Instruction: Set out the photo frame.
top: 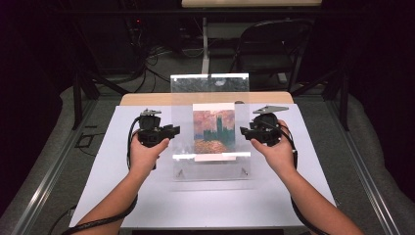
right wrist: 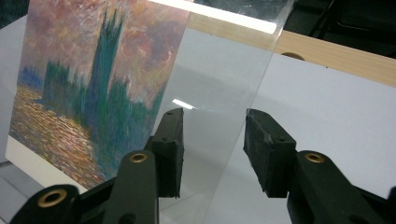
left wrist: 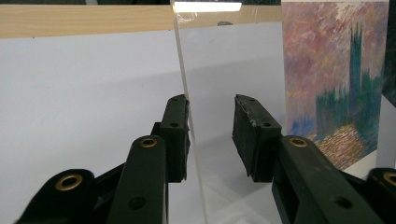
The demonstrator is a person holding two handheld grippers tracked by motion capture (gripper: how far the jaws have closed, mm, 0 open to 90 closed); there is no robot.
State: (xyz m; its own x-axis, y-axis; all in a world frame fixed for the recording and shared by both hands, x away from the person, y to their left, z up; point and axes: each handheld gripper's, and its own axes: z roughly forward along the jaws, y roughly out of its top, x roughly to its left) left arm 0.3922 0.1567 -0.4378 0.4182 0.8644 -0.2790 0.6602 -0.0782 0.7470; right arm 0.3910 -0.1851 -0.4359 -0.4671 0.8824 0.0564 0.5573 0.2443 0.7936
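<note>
A print of a painted tower over water stands behind a clear acrylic sheet in the middle of the white mat. My left gripper is at the sheet's left edge and my right gripper is at its right edge. In the left gripper view the sheet's edge runs between the jaws of the left gripper, close to the left pad and well apart from the right pad. In the right gripper view the sheet passes between the jaws of the right gripper, with gaps on both sides. The print lies beyond the jaws.
A white mat covers the wooden table. A second clear panel stands at the far edge. A clear base plate with small fittings lies in front of the print. A dark chair stands beyond the table.
</note>
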